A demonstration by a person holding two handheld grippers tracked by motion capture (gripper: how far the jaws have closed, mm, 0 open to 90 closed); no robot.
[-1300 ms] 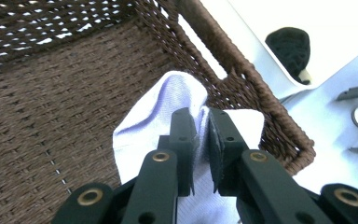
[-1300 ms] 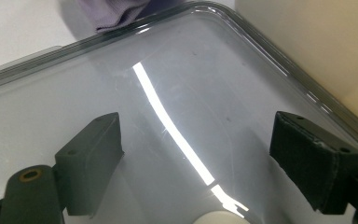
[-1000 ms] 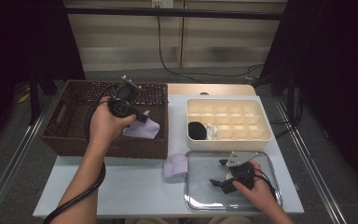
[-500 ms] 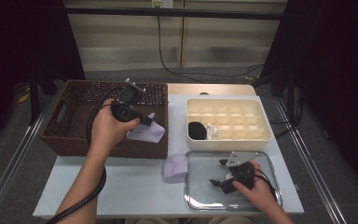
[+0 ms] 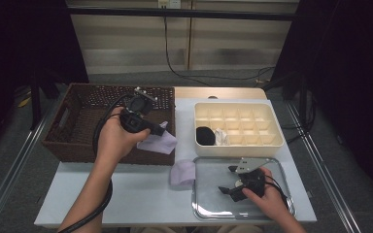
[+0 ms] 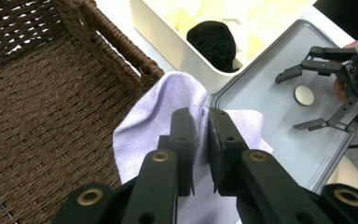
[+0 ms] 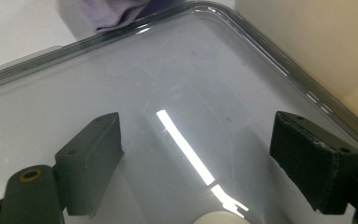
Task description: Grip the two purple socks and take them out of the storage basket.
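Note:
My left gripper (image 5: 161,128) is shut on a lilac cloth (image 5: 156,143), which hangs over the right rim of the brown wicker basket (image 5: 77,141). In the left gripper view the two jaws (image 6: 200,135) pinch a fold of that cloth (image 6: 154,116) above the basket's edge (image 6: 121,51). A second lilac cloth (image 5: 183,172) lies on the table beside the metal tray (image 5: 277,213). My right gripper (image 5: 228,179) rests open low over the tray (image 7: 168,79), nothing between its fingers. A small white disc (image 6: 304,95) lies on the tray by that gripper (image 6: 289,101).
A cream compartment box (image 5: 272,141) stands behind the tray, with a rolled black item (image 5: 205,135) and a white item (image 5: 221,137) in its front-left cells. The basket's woven floor (image 6: 42,102) is bare. A wooden board (image 5: 218,92) lies behind the box.
My left gripper has carried the lilac cloth to the right and a little nearer, from over the basket to its right rim. The right gripper has stayed still over the tray.

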